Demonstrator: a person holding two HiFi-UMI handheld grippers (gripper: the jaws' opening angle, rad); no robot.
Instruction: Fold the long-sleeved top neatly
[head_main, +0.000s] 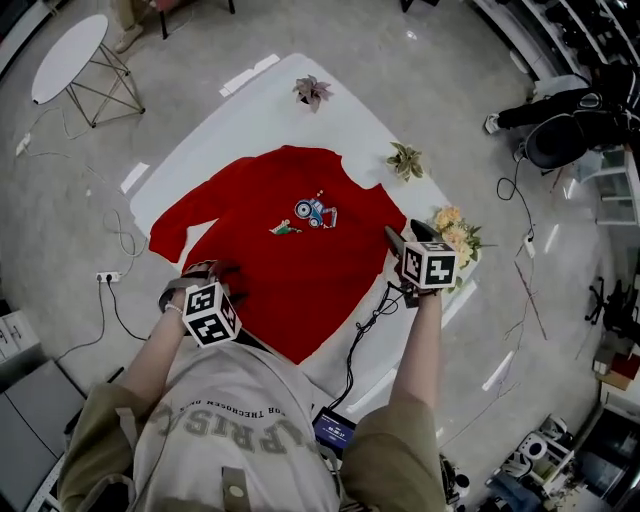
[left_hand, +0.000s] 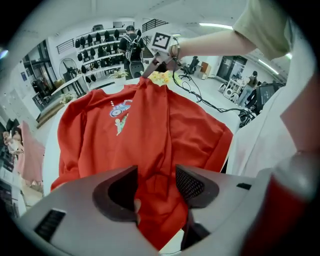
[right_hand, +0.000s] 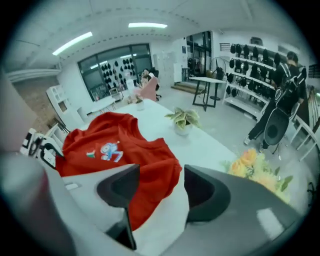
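Observation:
A red long-sleeved top (head_main: 290, 255) with a small cartoon print (head_main: 312, 212) lies flat on the white table (head_main: 250, 110). Its left sleeve bends in toward the body. My left gripper (head_main: 205, 272) hovers over the near left part of the top, beside that sleeve. In the left gripper view its jaws (left_hand: 155, 182) stand open, with rumpled red cloth (left_hand: 150, 130) below and between them but not pinched. My right gripper (head_main: 405, 236) is at the top's right edge. It is open (right_hand: 161, 187), and the red hem (right_hand: 150, 170) and bare table show in the gap.
Two small potted plants (head_main: 312, 90) (head_main: 405, 160) and a bunch of yellow flowers (head_main: 455, 235) stand along the table's far and right edges. A black cable (head_main: 365, 325) runs across the near right corner to a small device (head_main: 333, 428). A round side table (head_main: 65, 55) stands far left.

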